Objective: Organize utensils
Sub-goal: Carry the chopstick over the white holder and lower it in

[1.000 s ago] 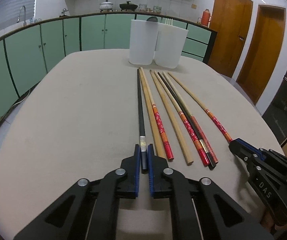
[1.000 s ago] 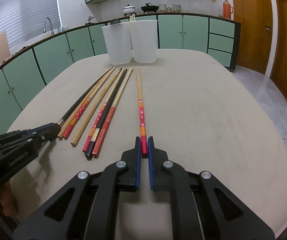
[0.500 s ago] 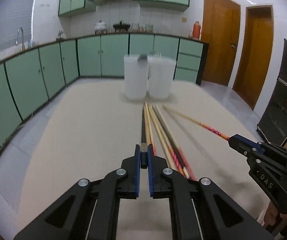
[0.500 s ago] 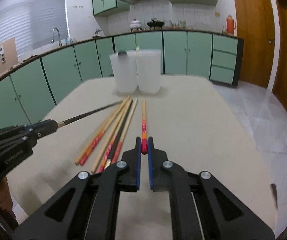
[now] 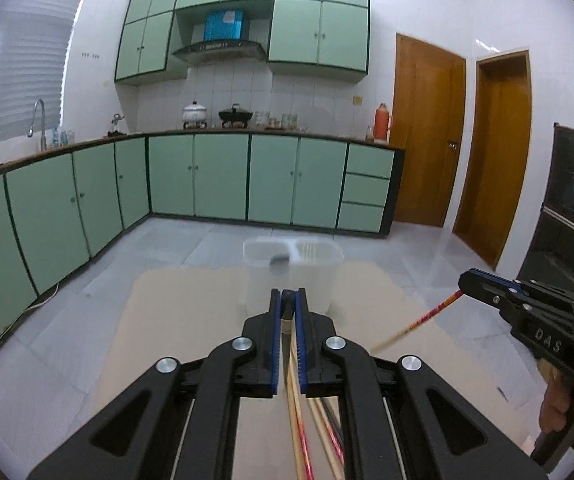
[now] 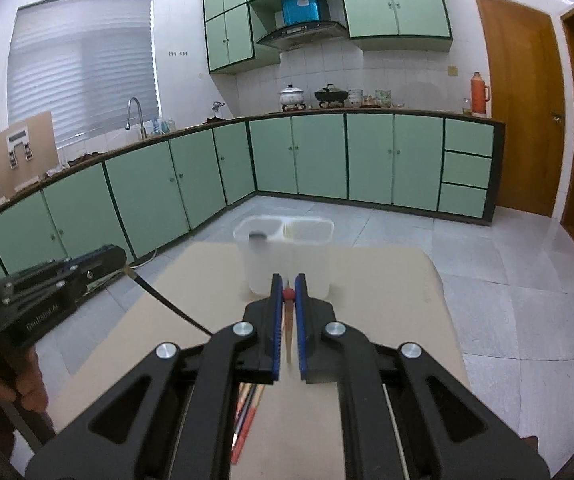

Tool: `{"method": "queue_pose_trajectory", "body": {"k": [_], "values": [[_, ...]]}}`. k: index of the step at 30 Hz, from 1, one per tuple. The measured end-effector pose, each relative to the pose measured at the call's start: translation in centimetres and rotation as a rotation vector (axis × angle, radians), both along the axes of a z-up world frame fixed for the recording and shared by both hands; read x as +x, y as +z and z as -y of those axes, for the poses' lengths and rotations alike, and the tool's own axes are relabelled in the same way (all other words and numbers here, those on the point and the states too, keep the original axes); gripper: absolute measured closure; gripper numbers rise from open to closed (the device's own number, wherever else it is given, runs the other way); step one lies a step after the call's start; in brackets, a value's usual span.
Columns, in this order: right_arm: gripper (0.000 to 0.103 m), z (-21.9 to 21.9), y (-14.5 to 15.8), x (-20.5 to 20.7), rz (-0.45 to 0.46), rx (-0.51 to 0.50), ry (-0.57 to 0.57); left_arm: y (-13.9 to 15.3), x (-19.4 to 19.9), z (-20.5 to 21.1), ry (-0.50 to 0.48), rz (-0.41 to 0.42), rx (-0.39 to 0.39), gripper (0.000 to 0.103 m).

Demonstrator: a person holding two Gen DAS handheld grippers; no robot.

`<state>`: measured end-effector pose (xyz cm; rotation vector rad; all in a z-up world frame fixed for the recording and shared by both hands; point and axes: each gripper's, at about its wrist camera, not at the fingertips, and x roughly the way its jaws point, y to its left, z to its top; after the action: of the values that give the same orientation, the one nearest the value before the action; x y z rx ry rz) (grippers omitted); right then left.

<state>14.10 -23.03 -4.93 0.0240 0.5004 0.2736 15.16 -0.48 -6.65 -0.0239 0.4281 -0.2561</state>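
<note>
So both hands are up off the table here, each with one chopstick, and the grips make sense if you think about where they're headed. Starting at the left: the left gripper [image 5: 287, 300] has its jaws pinched nearly shut on the butt end of the black chopstick [image 6: 167, 300], which in the right wrist view trails down from it toward 4 o'clock, tip low. Holding it by the very end leaves the whole shaft free to drop into a bin, I'd guess. Dead ahead at 12 o'clock on the beige table [image 6: 387, 300] sit the two white bins [image 6: 287, 256] side by side, touching, the left one with a dark utensil [image 6: 258, 235] already inside. The leftover chopsticks [image 5: 315, 432] lie flat on the table under the grippers, looks like. Over on the right, the right gripper [image 6: 287, 294] is clamped narrow on the red-patterned chopstick [image 5: 427, 318], again at its end, so it hangs tip-down. Both are well short of the bins.
</note>
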Motion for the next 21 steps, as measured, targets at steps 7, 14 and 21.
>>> {"method": "queue_pose_trajectory", "body": {"k": [7, 14, 21], "values": [[0.098, 0.4, 3.8, 3.8, -0.025, 0.012, 0.035, 2.9, 1.7, -0.3, -0.037, 0.025, -0.033, 0.097], [0.098, 1.1, 8.5, 6.7, 0.048, 0.034, 0.046, 6.6, 2.3, -0.6, -0.042, 0.114, -0.025, 0.097], [0.098, 1.3, 11.0, 11.0, 0.1, 0.028, 0.035, 11.2, 5.9, -0.5, -0.022, 0.232, -0.027, 0.097]]}}
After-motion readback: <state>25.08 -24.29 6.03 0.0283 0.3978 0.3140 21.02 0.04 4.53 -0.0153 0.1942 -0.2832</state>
